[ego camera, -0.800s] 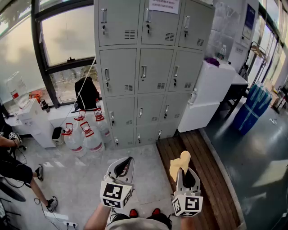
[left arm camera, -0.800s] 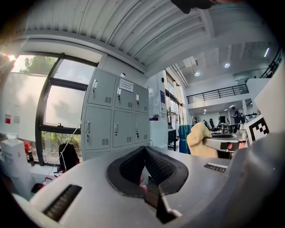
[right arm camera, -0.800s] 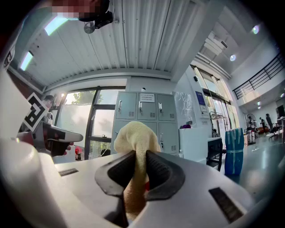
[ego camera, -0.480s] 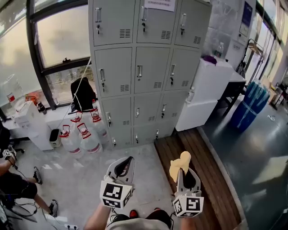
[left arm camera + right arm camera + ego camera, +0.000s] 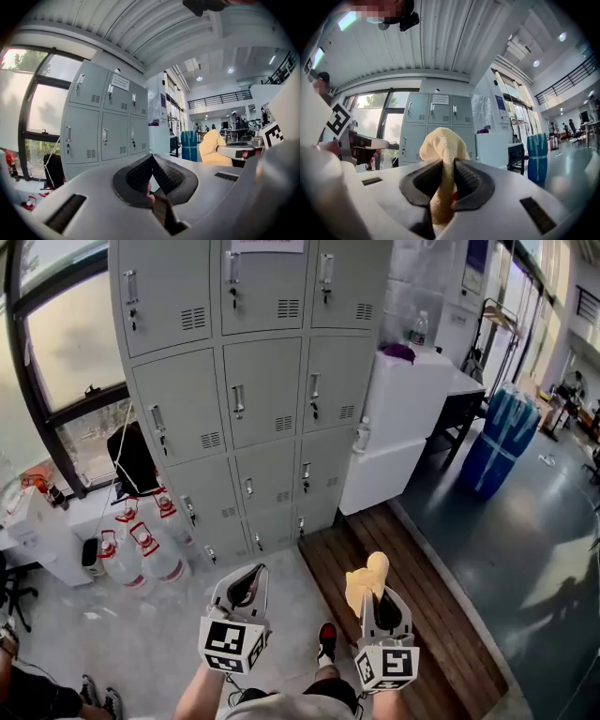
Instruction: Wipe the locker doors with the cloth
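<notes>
The grey lockers [image 5: 244, 381] stand ahead, three columns of doors with handles and vents; they also show far off as lockers [image 5: 105, 124] and lockers [image 5: 436, 129]. A yellow cloth [image 5: 366, 577] sticks up from my right gripper [image 5: 375, 592], which is shut on it; the cloth [image 5: 443, 147] bulges above the pads. My left gripper [image 5: 248, 582] is shut with nothing in it, its pads [image 5: 161, 176] meeting at the tip. Both grippers hang well short of the lockers, over the floor.
Water jugs [image 5: 141, 549] and a black bag [image 5: 131, 460] stand left of the lockers under the window. A white cabinet [image 5: 403, 418] with a bottle stands on the right, then a dark table and blue barrels [image 5: 502, 432]. Wooden decking [image 5: 394, 568] lies below right.
The view has swung closer to the lockers and to the right; the lockers now sit more to the left. Both grippers hold their pose, cloth still clamped.
</notes>
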Demonstrator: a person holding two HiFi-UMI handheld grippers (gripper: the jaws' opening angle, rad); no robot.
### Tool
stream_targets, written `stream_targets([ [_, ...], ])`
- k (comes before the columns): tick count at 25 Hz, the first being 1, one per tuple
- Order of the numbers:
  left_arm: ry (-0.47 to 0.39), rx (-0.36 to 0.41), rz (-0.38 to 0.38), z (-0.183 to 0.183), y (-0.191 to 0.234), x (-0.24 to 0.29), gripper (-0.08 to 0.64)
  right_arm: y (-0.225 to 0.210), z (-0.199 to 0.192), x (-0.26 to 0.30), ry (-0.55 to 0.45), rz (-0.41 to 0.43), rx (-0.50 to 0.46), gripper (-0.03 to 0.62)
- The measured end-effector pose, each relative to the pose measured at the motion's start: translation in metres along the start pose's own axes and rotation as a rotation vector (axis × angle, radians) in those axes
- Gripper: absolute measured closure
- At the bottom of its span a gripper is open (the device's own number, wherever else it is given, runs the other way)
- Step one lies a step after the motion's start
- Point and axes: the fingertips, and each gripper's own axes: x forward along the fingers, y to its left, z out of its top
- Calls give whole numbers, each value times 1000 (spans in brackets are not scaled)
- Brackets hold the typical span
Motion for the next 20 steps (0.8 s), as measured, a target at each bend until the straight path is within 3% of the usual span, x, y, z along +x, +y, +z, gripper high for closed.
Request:
stream_targets([
  [6, -4, 0, 17, 11, -1, 115, 537, -71, -4, 92, -1, 5, 21, 525],
  [12, 6, -14, 42, 30, 0, 222, 537, -131, -8, 187, 11, 70, 29, 525],
  [20, 21, -4, 104, 43, 10, 320, 537, -181, -7, 285, 10, 151, 56, 524],
])
